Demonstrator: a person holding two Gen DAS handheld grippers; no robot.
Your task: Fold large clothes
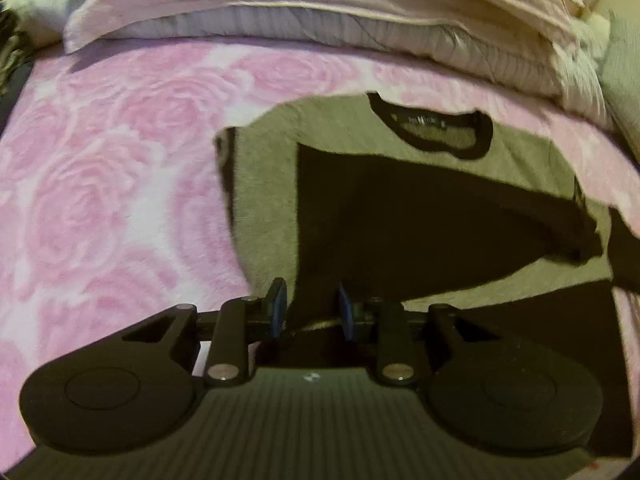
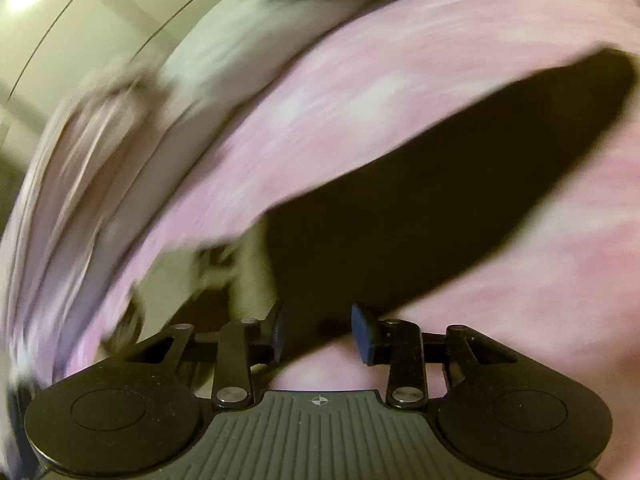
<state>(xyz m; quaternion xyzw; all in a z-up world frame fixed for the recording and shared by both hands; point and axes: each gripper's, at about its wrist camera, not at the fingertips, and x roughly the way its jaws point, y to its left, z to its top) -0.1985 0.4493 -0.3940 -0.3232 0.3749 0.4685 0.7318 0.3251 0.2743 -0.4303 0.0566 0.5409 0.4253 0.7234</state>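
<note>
A grey sweatshirt (image 1: 360, 136) with a black collar and a large black part lies flat on a pink rose-patterned blanket (image 1: 112, 184), collar towards the far side. My left gripper (image 1: 312, 310) sits at its near edge. The blue pads stand a little apart, and a fold of the dark cloth runs between them, gripped. The right wrist view is smeared by motion. There my right gripper (image 2: 320, 332) is open over the blanket (image 2: 520, 280), with the tip of the sweatshirt's black cloth (image 2: 420, 200) just beyond its fingers and nothing pressed between the pads.
A stack of pale folded bedding (image 1: 320, 12) lies along the far side of the blanket. Something dark (image 1: 8, 52) sits at the far left edge. A light-coloured wall or cupboard (image 2: 60, 40) stands beyond the bed.
</note>
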